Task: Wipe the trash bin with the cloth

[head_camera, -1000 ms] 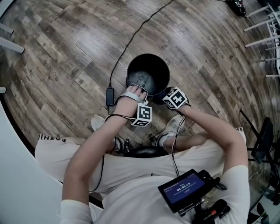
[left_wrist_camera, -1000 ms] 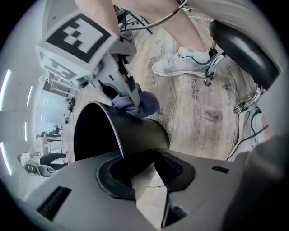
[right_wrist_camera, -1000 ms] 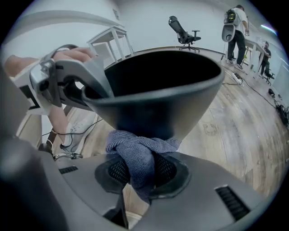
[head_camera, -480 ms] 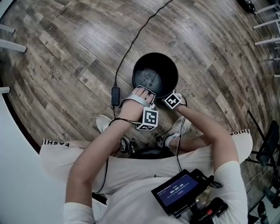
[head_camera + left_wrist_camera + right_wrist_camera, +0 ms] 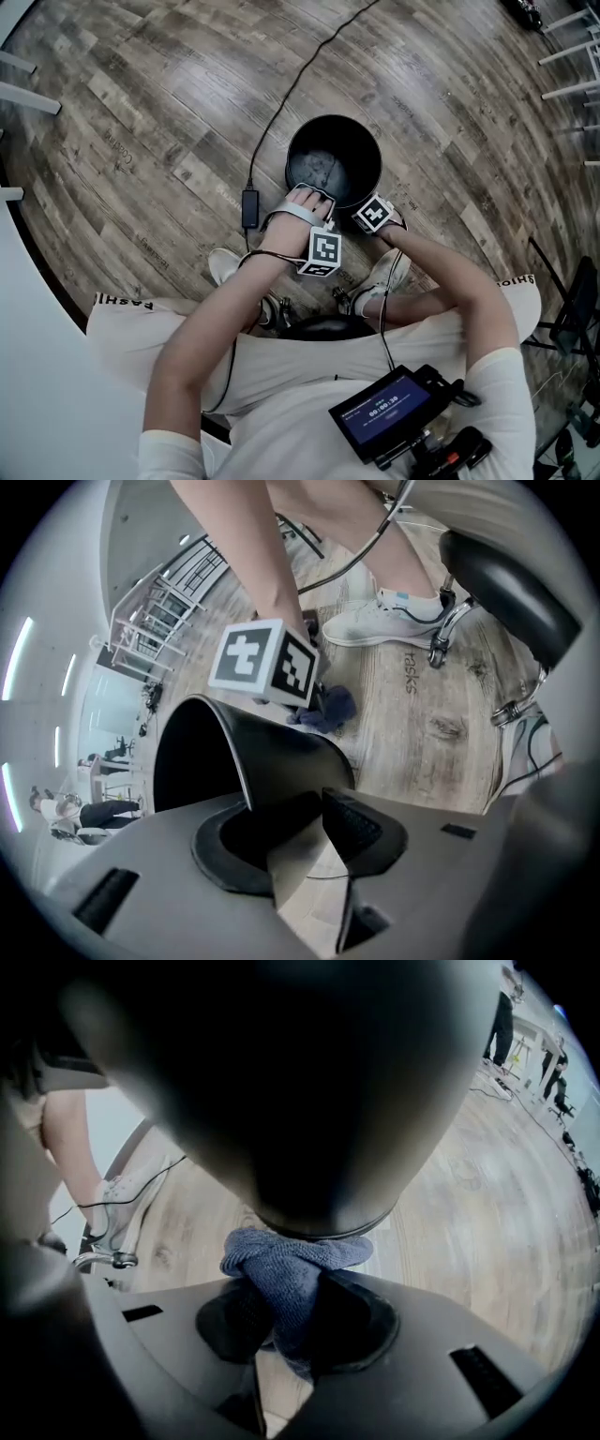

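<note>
Directly before the feet, finds black trash bin (image 5: pixel 334 161) upright on wood floor (image 5: pixel 141 112), mouth up, long axis vertical. Clamps its near rim in left gripper (image 5: pixel 300 832), jaws just easing wider around the wall. Pinches blue cloth (image 5: pixel 295 1255) in right gripper (image 5: pixel 292 1321), against the bin's outer wall.

We're looking down our left gripper (image 5: pixel 314 825), and the black trash bin (image 5: pixel 262 752) fills the near view. Its rim runs between the pads, gripped, and the jaws have just eased a shade wider. Beyond, the right gripper (image 5: pixel 314 697) shows its marker cube, with the blue cloth (image 5: pixel 335 708) bunched below against the bin's outer wall. A white sneaker (image 5: pixel 384 627) rests on the wooden floor (image 5: pixel 441 733).
</note>
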`<state>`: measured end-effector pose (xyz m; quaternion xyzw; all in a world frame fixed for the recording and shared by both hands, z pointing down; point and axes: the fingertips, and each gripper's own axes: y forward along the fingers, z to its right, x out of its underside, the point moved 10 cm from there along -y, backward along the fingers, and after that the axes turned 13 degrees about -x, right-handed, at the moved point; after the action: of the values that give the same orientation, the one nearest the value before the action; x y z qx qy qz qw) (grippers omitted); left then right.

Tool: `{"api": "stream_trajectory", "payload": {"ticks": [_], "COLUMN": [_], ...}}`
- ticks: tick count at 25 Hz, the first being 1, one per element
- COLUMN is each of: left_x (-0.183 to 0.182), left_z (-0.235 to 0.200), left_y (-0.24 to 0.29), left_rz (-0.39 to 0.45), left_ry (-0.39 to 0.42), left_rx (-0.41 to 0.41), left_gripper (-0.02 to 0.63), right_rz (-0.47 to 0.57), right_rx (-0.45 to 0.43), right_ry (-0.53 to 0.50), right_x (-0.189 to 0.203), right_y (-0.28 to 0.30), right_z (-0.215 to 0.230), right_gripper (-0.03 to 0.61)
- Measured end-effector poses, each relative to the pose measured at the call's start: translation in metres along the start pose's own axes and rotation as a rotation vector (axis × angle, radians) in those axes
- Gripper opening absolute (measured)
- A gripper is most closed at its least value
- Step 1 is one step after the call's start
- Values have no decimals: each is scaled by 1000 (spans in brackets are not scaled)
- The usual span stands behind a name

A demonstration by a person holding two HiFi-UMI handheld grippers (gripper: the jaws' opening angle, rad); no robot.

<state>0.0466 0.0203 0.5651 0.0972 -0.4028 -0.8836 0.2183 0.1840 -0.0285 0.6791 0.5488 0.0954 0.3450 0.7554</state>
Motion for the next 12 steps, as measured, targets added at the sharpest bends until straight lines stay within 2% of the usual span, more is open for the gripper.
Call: {"api": "stream_trajectory", "payload": {"ticks": [2, 5, 8, 12], "left_x": [3, 9, 18, 21], "left_z": [3, 3, -3, -1], "left_y": [-2, -4, -2, -2], "left_rz": [10, 13, -1, -5], "left_ry": [-3, -32, -70, -34], "left_rx": [-11, 5, 14, -8], "left_gripper": [172, 191, 199, 198], "right_rz": [6, 62, 109, 163], "right_rx": [-48, -110, -116, -119], "right_ry": [-15, -44, -9, -36], "right_x": [12, 9, 1, -23], "right_y": [-11, -52, -95, -141], "right_z": [-10, -33, -47, -73], "right_gripper": [95, 95, 95, 95]}}
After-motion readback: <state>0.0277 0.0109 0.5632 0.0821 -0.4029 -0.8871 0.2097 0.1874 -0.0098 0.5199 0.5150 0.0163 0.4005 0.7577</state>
